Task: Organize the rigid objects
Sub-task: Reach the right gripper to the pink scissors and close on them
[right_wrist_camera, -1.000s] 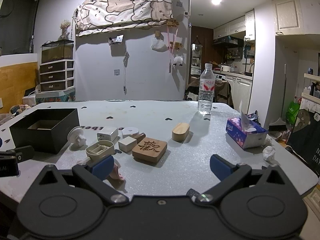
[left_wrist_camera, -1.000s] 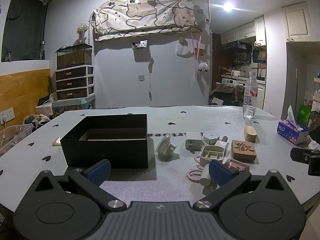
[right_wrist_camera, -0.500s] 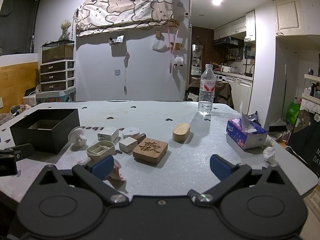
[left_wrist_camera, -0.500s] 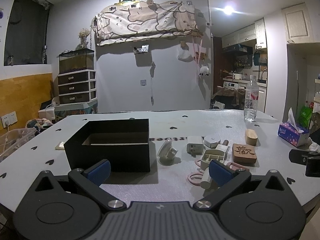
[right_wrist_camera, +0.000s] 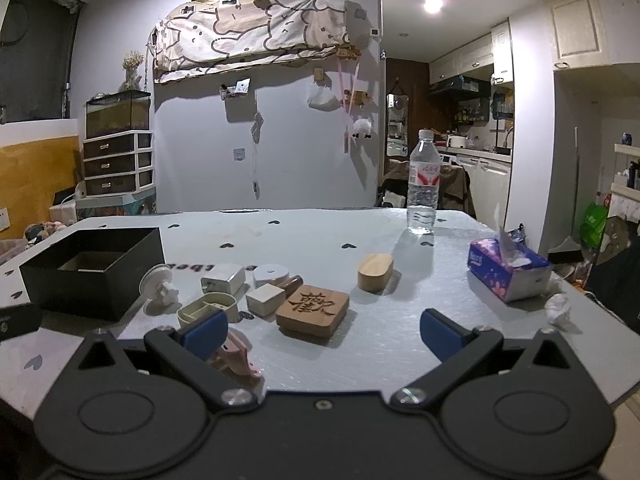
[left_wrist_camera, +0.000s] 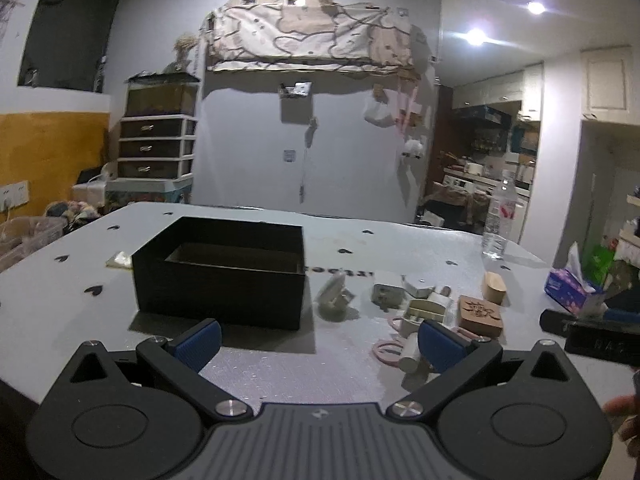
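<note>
Left wrist view: left gripper (left_wrist_camera: 318,340) spread wide, gripping nothing, low over the table (left_wrist_camera: 280,364). Black box (left_wrist_camera: 224,272) straight ahead, open-topped, apparently holding none of the pieces. Cluster to its right: white suction hook (left_wrist_camera: 333,294), charger (left_wrist_camera: 386,289), wooden block (left_wrist_camera: 479,312), pink clips (left_wrist_camera: 390,350). Nothing sorted yet, by the look of it; every piece left to move.

Right wrist view: right gripper (right_wrist_camera: 322,330) equally wide and unladen. Seen far better here: oval wooden case (right_wrist_camera: 375,271), beige tray (right_wrist_camera: 208,308), water bottle (right_wrist_camera: 423,182), tissue box (right_wrist_camera: 508,268), crumpled tissue (right_wrist_camera: 558,309).

Dim room, glaring ceiling lights (left_wrist_camera: 476,36), left wrist view motion-blurred, fisheye bending and darkening the edges.
</note>
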`<state>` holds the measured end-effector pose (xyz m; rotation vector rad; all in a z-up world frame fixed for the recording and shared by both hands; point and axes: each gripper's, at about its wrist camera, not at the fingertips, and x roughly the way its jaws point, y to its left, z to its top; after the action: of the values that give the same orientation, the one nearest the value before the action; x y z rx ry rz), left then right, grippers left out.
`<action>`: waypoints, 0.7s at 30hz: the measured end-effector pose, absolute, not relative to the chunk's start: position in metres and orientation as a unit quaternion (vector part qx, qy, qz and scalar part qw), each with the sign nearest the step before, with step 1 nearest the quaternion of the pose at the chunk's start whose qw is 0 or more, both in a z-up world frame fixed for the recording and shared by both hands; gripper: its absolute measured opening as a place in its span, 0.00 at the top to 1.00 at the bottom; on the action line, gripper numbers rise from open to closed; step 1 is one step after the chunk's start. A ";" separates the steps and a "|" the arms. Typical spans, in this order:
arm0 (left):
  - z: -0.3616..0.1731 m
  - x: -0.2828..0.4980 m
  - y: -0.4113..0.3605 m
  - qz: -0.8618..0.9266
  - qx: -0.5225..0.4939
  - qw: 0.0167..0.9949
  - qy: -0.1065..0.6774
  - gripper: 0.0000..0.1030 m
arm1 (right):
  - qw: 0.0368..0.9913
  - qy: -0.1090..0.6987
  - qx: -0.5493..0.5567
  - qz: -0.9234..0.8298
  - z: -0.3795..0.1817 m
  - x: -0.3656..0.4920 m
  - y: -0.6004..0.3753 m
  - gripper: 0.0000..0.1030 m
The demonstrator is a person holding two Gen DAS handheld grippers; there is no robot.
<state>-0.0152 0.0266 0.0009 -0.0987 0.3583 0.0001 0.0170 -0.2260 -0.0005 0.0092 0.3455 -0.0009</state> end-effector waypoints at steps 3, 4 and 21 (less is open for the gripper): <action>-0.002 -0.010 0.035 0.012 -0.060 0.981 0.185 0.00 | 0.984 0.180 0.005 0.012 -0.007 0.030 -0.221 0.00; -0.002 -0.007 0.040 0.017 -0.065 0.980 0.188 0.00 | 0.983 0.183 0.005 0.018 -0.010 0.034 -0.219 0.00; 0.007 0.053 0.153 0.148 -0.096 0.972 0.152 0.08 | 0.970 0.228 0.009 0.089 -0.049 0.081 -0.199 0.16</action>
<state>0.0528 0.1526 0.0068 -0.1943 0.3067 0.2990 0.0814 -0.1993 -0.0491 0.0190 0.4607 0.1793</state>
